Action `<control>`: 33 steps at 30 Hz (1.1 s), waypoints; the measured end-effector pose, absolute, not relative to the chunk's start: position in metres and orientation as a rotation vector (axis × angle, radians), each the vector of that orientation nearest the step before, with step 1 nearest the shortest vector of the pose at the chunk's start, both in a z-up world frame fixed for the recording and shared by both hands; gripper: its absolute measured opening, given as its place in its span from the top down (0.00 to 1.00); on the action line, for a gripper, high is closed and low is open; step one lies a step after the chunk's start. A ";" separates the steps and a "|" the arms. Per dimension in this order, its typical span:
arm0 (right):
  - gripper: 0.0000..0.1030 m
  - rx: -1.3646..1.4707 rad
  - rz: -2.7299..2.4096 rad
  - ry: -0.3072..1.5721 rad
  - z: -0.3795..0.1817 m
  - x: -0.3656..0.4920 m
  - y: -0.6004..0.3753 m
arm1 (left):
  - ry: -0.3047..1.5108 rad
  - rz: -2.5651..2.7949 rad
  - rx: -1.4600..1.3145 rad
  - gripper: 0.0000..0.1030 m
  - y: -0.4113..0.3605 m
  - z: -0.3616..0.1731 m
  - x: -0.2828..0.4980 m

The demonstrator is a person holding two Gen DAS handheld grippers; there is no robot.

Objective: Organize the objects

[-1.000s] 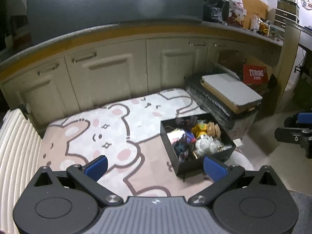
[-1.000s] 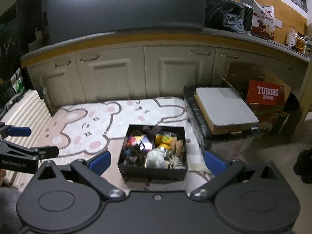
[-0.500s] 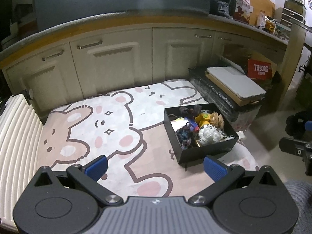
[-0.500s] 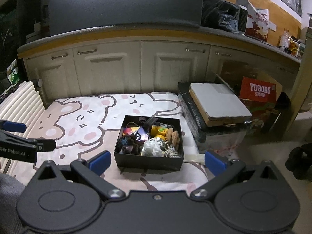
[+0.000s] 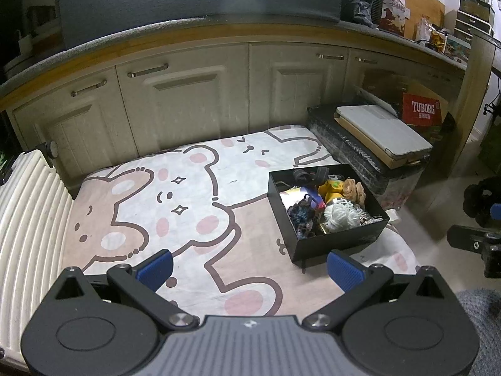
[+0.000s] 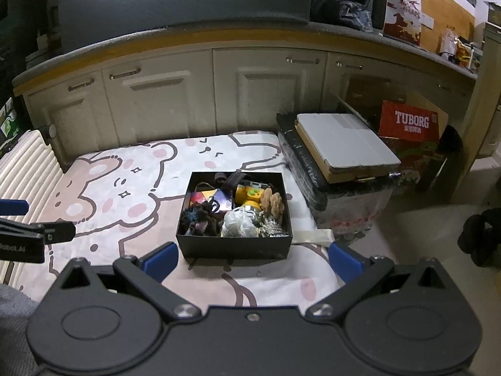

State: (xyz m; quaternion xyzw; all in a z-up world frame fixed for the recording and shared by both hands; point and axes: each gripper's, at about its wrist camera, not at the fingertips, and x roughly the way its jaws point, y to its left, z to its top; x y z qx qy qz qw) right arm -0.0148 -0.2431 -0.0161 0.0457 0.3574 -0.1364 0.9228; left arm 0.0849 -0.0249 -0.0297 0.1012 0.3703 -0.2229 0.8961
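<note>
Small mixed objects fill a black rectangular cardboard box [image 6: 235, 216] at centre frame in the right view, on a soft bear-print blanket [image 5: 175, 206]. Both grippers, left [image 5: 249, 271] and right [image 6: 252, 258], hang above the blanket with jaws spread wide, holding nothing. Any pick should come straight down: white yarn [image 6: 239, 224] is fluffy, the yellow plastic toy [image 6: 249, 197] hard and smooth, the dark woolly tangle [image 6: 200, 217] snaggy.

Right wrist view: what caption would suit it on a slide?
Open right gripper faces a black box of assorted trinkets on a bear-print blanket.
</note>
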 end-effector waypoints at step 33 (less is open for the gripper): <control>0.00 0.088 -0.282 0.742 -0.017 -0.012 -0.239 | 0.764 -0.466 0.212 0.00 -0.024 -0.030 0.084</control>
